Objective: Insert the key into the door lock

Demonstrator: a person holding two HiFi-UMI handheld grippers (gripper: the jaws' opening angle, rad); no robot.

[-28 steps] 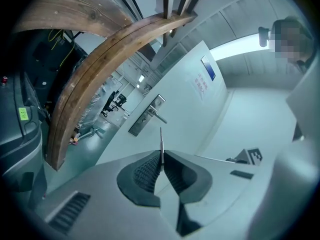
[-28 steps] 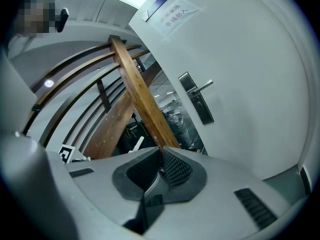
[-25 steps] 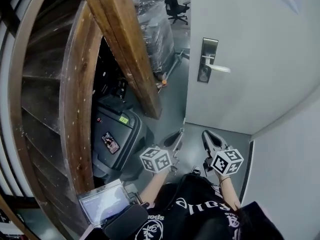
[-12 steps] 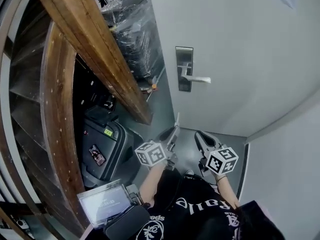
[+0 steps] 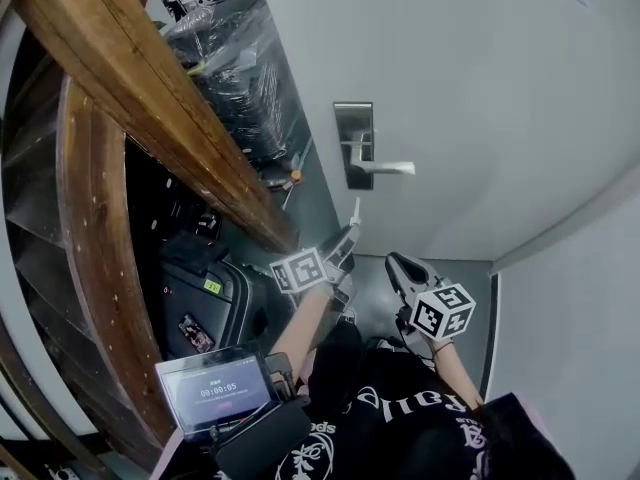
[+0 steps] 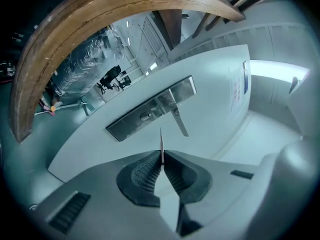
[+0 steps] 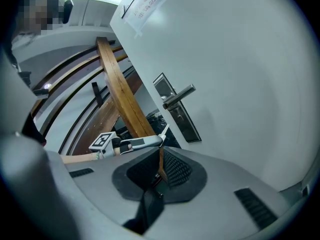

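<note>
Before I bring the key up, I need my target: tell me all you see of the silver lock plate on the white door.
The lock plate is a tall rectangular strip of brushed silver metal, flat on the white door. A straight lever handle juts sideways from it; a small oval keyhole sits below. Nothing touches it: the thin key in the left gripper is apart from it.

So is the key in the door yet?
Not yet. Picked up already: the left gripper is shut on the key. In hand: its tip points toward the keyhole in the lock plate, with a gap between. Left: reach the keyhole and push it in.
</note>
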